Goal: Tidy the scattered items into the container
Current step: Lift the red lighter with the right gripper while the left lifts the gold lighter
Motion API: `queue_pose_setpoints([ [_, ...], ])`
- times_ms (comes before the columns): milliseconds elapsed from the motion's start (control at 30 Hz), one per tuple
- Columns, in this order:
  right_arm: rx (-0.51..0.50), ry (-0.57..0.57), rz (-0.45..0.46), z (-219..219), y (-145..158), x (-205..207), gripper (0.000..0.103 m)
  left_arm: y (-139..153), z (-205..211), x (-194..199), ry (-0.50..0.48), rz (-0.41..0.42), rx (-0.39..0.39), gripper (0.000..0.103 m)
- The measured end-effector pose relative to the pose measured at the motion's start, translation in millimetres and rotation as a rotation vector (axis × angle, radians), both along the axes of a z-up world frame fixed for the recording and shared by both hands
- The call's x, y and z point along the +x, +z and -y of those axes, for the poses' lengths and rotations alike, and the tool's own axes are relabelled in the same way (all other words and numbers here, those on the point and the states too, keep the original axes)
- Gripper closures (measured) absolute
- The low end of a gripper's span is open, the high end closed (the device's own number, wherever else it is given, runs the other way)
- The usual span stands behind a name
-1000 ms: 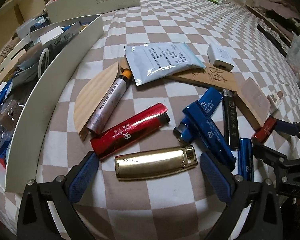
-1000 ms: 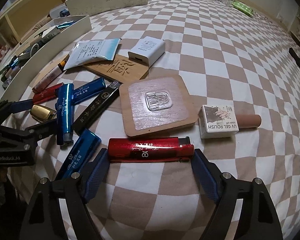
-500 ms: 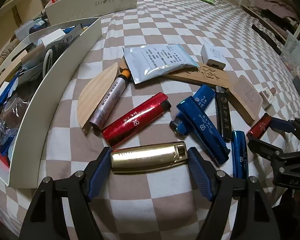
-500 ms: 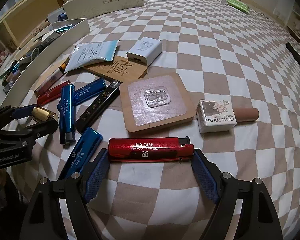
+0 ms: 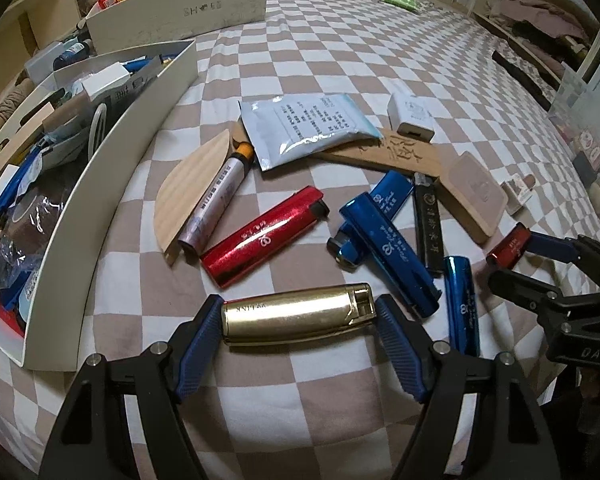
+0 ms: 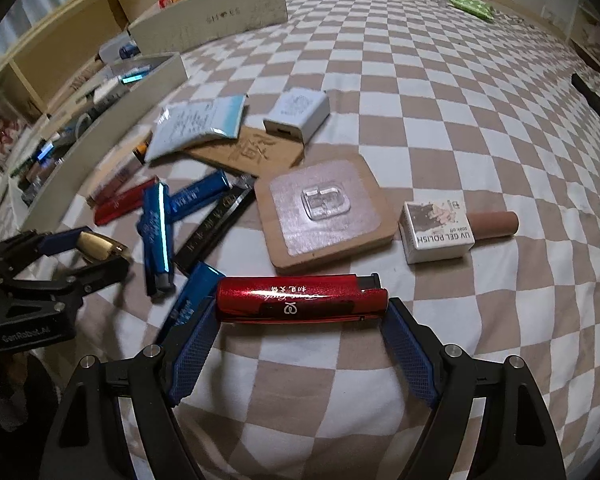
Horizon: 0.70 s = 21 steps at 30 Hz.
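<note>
Lighters are lying all over the checked bed cover (image 5: 340, 80), and two claws are each pinching one.

At the bottom middle of the left wrist view, the left claw (image 5: 298, 314) is squeezing the gold lighter (image 5: 298, 312) by its two ends. The blue pads (image 5: 198, 340) are pressing on the short ends, I think so the long smooth body cannot slip out sideways.

At the bottom middle of the right wrist view, the right claw (image 6: 302, 304) is holding a red lighter (image 6: 300, 298) the same way, end to end. Both claws are tipping down at the bed, which is soft, so gripping from above looks easier.

The white container (image 5: 112, 168) is sitting at the left of the left wrist view, already full of small things. It is near the gold lighter, so that one probably goes in first.

Many things are waiting on the bed: another red lighter (image 5: 266, 236), blue lighters (image 5: 388, 248), a black lighter (image 5: 428, 224), a wooden board (image 6: 326, 210), a white charger (image 6: 298, 114), a blue packet (image 5: 308, 124) and a gel polish bottle (image 6: 440, 232).
</note>
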State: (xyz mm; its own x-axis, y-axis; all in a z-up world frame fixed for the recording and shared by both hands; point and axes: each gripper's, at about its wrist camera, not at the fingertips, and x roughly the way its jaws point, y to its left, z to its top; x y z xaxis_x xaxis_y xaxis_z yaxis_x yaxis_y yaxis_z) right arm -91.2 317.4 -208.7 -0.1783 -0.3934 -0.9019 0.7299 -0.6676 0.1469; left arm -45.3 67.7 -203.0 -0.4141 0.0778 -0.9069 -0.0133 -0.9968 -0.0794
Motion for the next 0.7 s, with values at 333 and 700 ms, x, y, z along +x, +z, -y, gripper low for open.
queue_pose_setpoints([
  [333, -0.035, -0.006, -0.014, 3.2, 9.4, 8.5, 0.020, 26.2, -23.5, 19.3, -0.005, -0.048, 0.000, 0.027],
  [700, -0.079, -0.021, -0.048, 8.4, 26.9, 17.0, 0.020, 55.3, -18.0, 22.5, 0.012, -0.112, 0.019, 0.027],
])
